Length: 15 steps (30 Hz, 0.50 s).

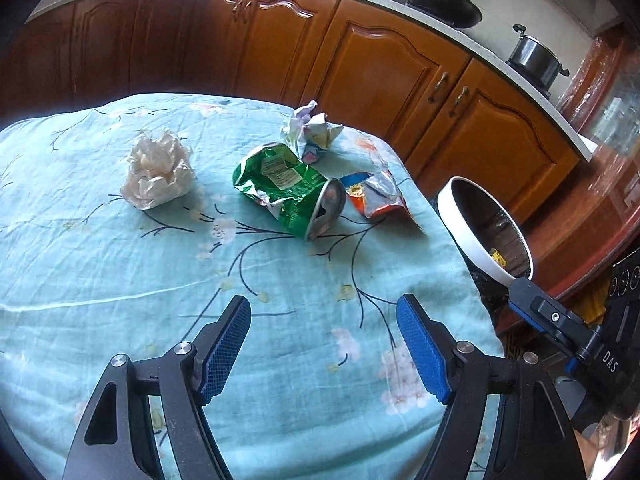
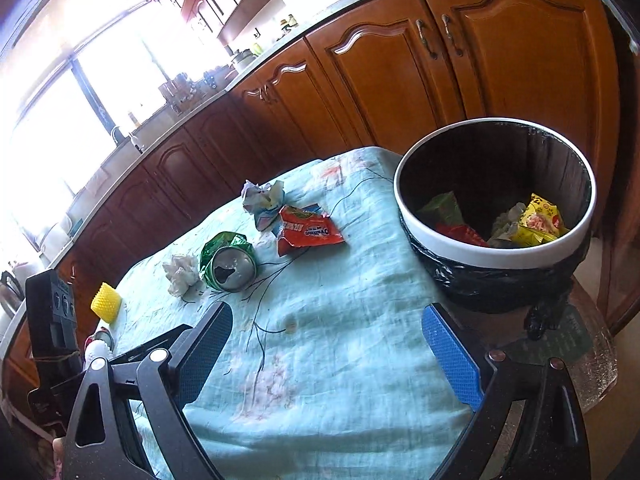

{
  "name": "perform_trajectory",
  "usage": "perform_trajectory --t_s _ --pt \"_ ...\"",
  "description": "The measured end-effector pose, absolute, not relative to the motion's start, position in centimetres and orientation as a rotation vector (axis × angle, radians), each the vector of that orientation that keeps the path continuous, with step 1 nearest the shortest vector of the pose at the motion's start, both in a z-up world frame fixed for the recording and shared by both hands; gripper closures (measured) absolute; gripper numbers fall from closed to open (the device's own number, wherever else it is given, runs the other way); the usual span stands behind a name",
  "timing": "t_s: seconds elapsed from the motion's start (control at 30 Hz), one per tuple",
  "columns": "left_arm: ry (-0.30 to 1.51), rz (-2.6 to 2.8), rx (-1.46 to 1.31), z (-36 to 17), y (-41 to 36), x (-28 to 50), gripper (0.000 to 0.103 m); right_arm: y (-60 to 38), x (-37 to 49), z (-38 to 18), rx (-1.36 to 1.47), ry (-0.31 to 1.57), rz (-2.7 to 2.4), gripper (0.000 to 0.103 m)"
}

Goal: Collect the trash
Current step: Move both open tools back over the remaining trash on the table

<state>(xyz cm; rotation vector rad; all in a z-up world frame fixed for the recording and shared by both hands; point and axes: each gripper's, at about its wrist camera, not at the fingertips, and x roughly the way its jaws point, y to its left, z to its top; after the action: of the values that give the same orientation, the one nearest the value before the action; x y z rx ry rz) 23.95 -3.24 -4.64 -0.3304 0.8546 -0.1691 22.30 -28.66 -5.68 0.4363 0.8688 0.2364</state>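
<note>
Several pieces of trash lie on the pale blue flowered cloth [image 1: 120, 280]. They are a crumpled white tissue [image 1: 158, 174] [image 2: 182, 276], a crushed green can [image 1: 292, 192] [image 2: 232, 266], a torn red-orange snack wrapper [image 1: 374, 196] [image 2: 308, 232] and a ball of printed paper [image 1: 310, 130] [image 2: 262, 200]. A white-rimmed bin [image 2: 492, 248] [image 1: 460, 220] lined with a black bag stands at the cloth's right edge and holds yellow, red and green wrappers. My left gripper [image 1: 322, 312] hovers open over the cloth, short of the can. My right gripper [image 2: 328, 316] is open and empty, left of the bin.
Wooden kitchen cabinets [image 1: 380, 64] under a pale counter run behind the table, with a wok [image 1: 444, 0] and a pot [image 1: 536, 58] on the counter. A yellow ridged object [image 2: 106, 304] lies at the cloth's left edge. The bin rests on a glossy round tabletop [image 2: 592, 360].
</note>
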Motion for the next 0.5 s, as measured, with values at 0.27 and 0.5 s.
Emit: perform_trajectory --t_s 0.27,0.5 --pt "0.846 -0.139 -0.347 -4.5 -1.4 24.3 0.029 -27.0 23.5 -6.0 0.412 0.894 0.266 0.006" --pt "0.846 -0.120 -0.351 -4.6 -0.4 25.8 0.029 -25.8 24.8 -6.2 0.378 0.904 0.288 0.006"
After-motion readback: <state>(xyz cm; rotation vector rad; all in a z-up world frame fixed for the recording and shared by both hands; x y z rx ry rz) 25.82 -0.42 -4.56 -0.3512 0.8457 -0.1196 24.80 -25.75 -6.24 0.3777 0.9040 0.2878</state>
